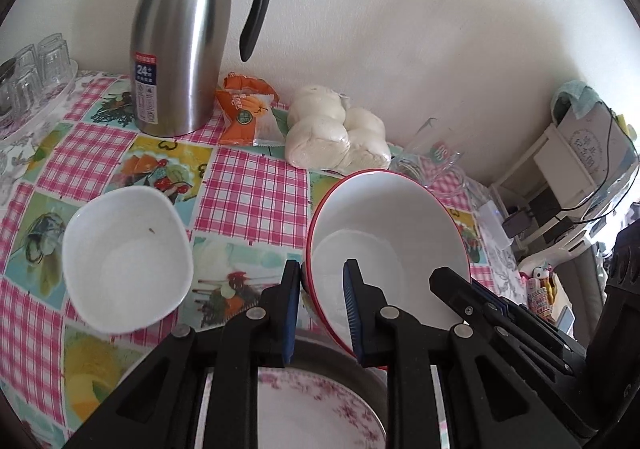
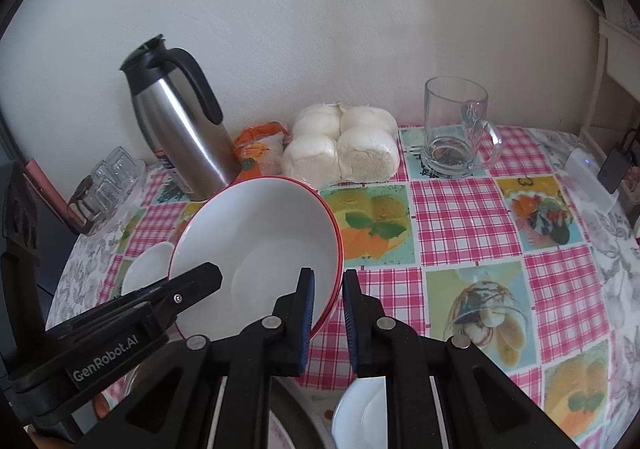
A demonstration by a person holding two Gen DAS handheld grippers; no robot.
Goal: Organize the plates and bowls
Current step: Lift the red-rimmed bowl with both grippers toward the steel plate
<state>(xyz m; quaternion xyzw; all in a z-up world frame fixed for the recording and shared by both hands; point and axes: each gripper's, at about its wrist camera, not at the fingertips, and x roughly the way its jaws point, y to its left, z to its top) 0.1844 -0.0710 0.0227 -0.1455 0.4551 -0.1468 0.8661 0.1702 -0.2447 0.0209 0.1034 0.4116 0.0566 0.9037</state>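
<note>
A white bowl with a red rim (image 1: 392,233) (image 2: 260,245) is held tilted above the table by both grippers. My left gripper (image 1: 322,281) is shut on its left rim, one finger outside and one inside. My right gripper (image 2: 328,289) is shut on its right rim the same way. A smaller white bowl (image 1: 128,261) (image 2: 148,269) sits on the checked tablecloth to the left. A plate with pink flowers (image 1: 320,409) lies below the left gripper. A small white dish (image 2: 360,409) lies below the right gripper.
A steel thermos jug (image 1: 184,49) (image 2: 180,125), an orange snack packet (image 1: 244,109), bagged white buns (image 1: 336,129) (image 2: 344,149) and a glass mug (image 2: 456,129) stand along the back wall. Upturned glasses on a tray (image 1: 32,77) are at the far left.
</note>
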